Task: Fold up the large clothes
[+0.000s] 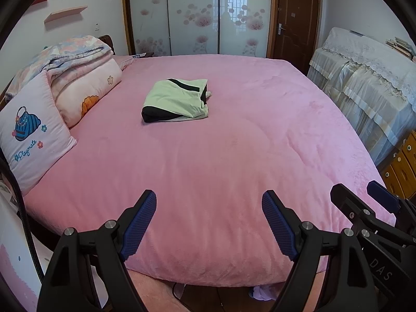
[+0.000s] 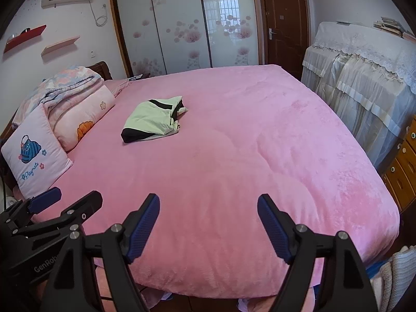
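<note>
A pale green and black garment (image 1: 176, 100) lies folded into a compact bundle on the pink bed (image 1: 221, 171), left of the middle and toward the far side. It also shows in the right wrist view (image 2: 154, 121). My left gripper (image 1: 209, 197) is open and empty, held over the near edge of the bed, far from the garment. My right gripper (image 2: 208, 200) is open and empty beside it, also over the near edge of the bed (image 2: 234, 182). Each gripper shows at the edge of the other's view: the right one (image 1: 364, 195) and the left one (image 2: 70, 195).
A pink cushion (image 1: 28, 130) and folded quilts (image 1: 78, 70) lie along the bed's left side. A lace-covered cabinet (image 1: 364, 78) and wooden drawers (image 1: 400, 166) stand on the right. A wardrobe with sliding doors (image 1: 195, 13) and a brown door (image 1: 296, 18) are behind the bed.
</note>
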Tool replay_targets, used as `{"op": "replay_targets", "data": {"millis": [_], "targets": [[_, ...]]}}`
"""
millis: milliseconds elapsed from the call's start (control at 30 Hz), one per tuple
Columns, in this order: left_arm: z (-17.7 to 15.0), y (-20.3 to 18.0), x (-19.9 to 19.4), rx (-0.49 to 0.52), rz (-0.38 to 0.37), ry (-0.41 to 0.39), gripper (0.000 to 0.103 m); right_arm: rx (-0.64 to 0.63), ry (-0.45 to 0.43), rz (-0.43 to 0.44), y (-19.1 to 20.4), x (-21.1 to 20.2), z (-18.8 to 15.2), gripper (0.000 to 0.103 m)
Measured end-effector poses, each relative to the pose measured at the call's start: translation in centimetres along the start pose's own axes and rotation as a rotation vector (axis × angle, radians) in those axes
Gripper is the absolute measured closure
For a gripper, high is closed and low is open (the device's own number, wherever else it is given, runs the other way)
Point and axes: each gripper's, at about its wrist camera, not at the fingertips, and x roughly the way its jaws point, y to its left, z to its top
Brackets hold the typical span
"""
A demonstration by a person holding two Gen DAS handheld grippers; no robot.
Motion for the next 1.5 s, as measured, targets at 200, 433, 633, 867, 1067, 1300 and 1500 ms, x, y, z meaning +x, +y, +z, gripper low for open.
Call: {"op": "replay_targets", "data": {"millis": [200,433,633,867,1067,1300,1500], "targets": [[-0.1,0.0,0.0,-0.001,0.003,0.005,0.021,-0.004,-0.001,-0.010,0.2,-0.1,-0.1,0.025],[-0.3,-0.2,0.1,0.000,0.005,0.018,0.021,0.003,0.005,-0.015,0.3,-0.1,-0.3,0.025],[-0.4,-0.4,0.4,0.003,0.011,0.029,0.021,0.006,0.015,-0.018,0.2,0.1,-0.4,0.025],[-0.2,-0.6,1.0,0.006,0.016,0.043,0.021,0.010,0.026,-0.024,0.2,0.6,-0.4,0.025],[-0.1,-0.6,1.6,0.006,0.016,0.059,0.021,0.012,0.034,-0.027,0.2,1.1,-0.4,0.025],[0.1,-0.7,2.4,0.003,0.014,0.080,0.021,0.014,0.047,-0.032,0.3,1.9,-0.4,0.025],[0.2,-0.4,3.4,0.012,0.022,0.094,0.021,0.015,0.066,-0.035,0.4,2.8,-0.4,0.025]]}}
